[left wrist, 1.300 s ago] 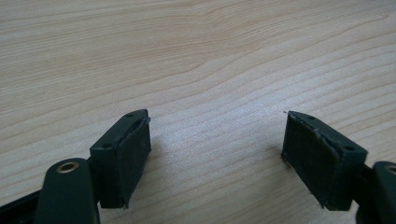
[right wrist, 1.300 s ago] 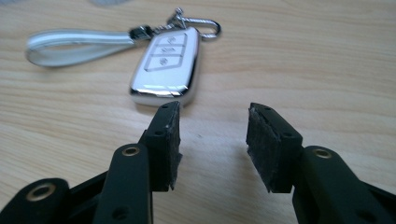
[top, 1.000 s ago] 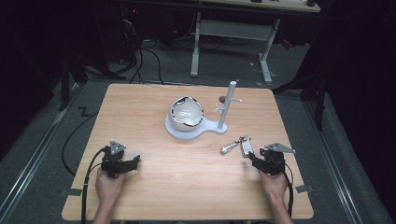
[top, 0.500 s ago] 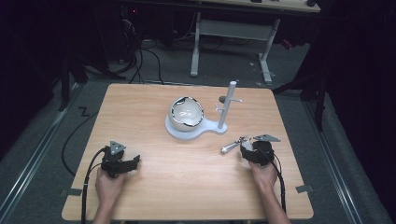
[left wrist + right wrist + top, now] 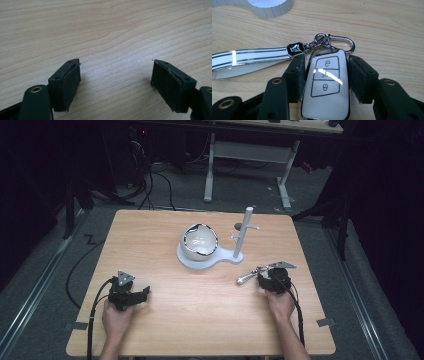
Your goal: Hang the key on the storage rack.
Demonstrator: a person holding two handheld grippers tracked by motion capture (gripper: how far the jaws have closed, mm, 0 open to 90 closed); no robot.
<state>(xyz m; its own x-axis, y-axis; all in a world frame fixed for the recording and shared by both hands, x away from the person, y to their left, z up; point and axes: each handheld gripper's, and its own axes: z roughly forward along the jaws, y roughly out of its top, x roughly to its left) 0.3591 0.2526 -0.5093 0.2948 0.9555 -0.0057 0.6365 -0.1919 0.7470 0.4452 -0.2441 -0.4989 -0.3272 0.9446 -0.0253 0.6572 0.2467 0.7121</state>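
Gripping the car key fob (image 5: 325,87) by its two long edges, our right gripper (image 5: 325,77) has just been closing its jaws, and in the right gripper view the black pads (image 5: 297,77) now sit against the fob's white case on either side. In the high view the same gripper (image 5: 272,279) is at the lower right of the table (image 5: 150,235), with the fob's strap (image 5: 246,278) trailing out to its left. The strap (image 5: 249,58) shows as a white band at the left of the right gripper view, joined to the fob by a metal clasp (image 5: 334,41).

Our left gripper (image 5: 127,292) rests at the lower left of the high view, jaws wide apart with nothing but bare wood between them (image 5: 115,82).

We judge the step in hand to be the grasp itself — the fob is caught but lies flat on the wood, not yet lifted. The white stand (image 5: 240,240) with its upright post and side pegs sits near the frame's centre, beside the round bowl-like piece (image 5: 199,242) on the same base. Next we would likely lift the fob clear and carry it up and left toward that post; that calls for a firm squeeze, since the case looks glossy, and care that the dangling strap does not snag.

Against the frame one second earlier, our right hand has come in leftward onto the fob — the left has not shifted.
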